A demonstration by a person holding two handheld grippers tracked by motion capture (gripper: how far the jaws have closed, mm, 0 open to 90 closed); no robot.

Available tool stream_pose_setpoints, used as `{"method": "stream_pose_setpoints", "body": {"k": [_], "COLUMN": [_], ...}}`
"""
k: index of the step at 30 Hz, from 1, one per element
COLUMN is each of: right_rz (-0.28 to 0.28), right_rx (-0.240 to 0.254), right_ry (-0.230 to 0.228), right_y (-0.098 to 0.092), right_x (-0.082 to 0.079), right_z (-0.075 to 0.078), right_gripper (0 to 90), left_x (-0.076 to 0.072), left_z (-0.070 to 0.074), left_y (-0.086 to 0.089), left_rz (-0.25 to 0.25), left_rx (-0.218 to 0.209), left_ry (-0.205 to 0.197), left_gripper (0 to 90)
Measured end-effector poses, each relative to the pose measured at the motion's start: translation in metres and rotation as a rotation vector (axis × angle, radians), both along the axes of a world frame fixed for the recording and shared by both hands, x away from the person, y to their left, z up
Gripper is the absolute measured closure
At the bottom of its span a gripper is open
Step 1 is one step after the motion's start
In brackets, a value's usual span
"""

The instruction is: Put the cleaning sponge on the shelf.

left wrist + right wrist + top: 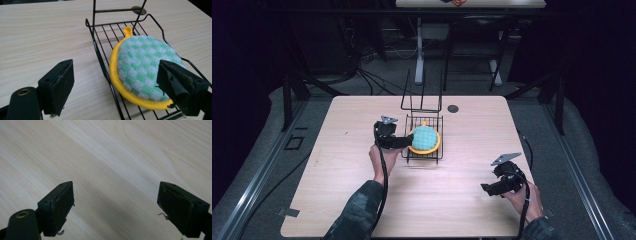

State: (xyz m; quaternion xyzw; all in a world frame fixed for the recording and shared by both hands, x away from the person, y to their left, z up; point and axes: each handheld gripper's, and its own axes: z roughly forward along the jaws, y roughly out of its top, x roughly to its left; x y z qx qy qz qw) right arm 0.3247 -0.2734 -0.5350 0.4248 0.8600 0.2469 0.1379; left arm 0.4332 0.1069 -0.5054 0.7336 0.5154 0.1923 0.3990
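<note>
Two tools over a pale wood-grain table (337,165), rounded corners, matte laminate look. Left tool (404,141) sits near the table's middle, held by a hand (379,161) with a dark patterned sleeve; its jaws are spread wide, released, gripping nothing. In the left gripper view the left tool (116,83) straddles the near-left edge of a black wire rack (100,53): one jaw hangs over bare table to the left, the other sits over the near-right part of the pot holder (142,65). Cannot tell if that jaw touches the cloth.

Rack (435,155) is thin black metal wire, a flat grid base with low curved rims and a taller upright frame at its far end. Pot holder (424,139) lies flat inside the rack, round, woven cloth in a green and pale checker pattern, thick yellow piping around the rim, small yellow loop at its far edge. It covers much of the grid.

Small dark round disc (453,108) sits on the table beyond the rack, to the right.

Right tool (488,189) is at the near right, well apart from the rack, held by the other hand (527,197), black cable trailing, grey three-cornered plate on top. In the right gripper view the right tool (116,206) has its black, scuffed, blocky jaws spread wide over bare wood grain, released, nothing between them.

Floor around the table is grey carpet; black stands and cables lie beyond the far edge.
</note>
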Motion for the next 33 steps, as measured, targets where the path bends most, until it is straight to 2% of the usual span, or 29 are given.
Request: {"method": "stream_pose_setpoints", "body": {"k": [5, 13, 16, 22, 33], "right_rz": [0.000, 0.003, -0.002, -0.008, -0.018], "right_rx": [-0.001, -0.004, -0.003, 0.009, -0.004], "right_ry": [0.002, -0.005, -0.007, -0.016, -0.034], "right_y": [0.000, 0.000, -0.001, 0.000, 0.000], "right_x": [0.000, -0.001, -0.001, -0.003, -0.005], "right_z": [0.000, 0.001, 0.001, 0.003, 0.006], "right_gripper": [13.6, 13.7, 13.6, 13.0, 12.4], "left_x": [-0.011, -0.030, -0.037, -0.052, -0.086], "left_z": [0.008, 0.021, 0.025, 0.030, 0.033], "left_y": [0.009, 0.028, 0.037, 0.050, 0.072], "left_rz": [-0.010, -0.039, -0.051, -0.074, -0.092], "left_rx": [-0.004, 0.026, 0.057, 0.104, 0.131], "left_ry": [0.002, 0.030, 0.037, 0.053, 0.097], "left_gripper": [13.4, 9.1, 7.0, 4.2, 0.2]}}
